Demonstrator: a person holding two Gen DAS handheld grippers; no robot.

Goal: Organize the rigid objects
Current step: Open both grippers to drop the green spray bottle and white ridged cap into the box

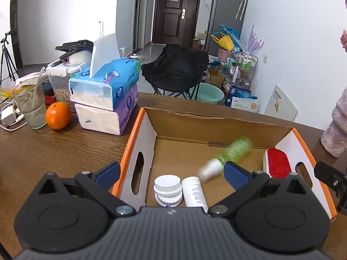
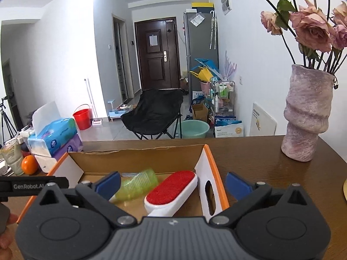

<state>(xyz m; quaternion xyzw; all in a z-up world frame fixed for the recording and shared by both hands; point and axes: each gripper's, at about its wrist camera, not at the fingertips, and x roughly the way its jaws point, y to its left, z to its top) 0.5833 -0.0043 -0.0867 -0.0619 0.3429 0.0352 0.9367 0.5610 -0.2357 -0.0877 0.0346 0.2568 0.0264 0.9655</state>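
With both the left gripper (image 1: pixel 171 171) and right gripper (image 2: pixel 172 183) spread empty, the green bottle (image 1: pixel 233 151) lay inside the cardboard box (image 1: pixel 138 145), seemingly light, stiff, slippery, best pinched mid-body.

The black left gripper with blue pads (image 1: pixel 172 173) tilts downward, jaws spread wide, gripping nothing. The matching black right gripper (image 2: pixel 173 184) tilts downward too, jaws equally wide and empty.
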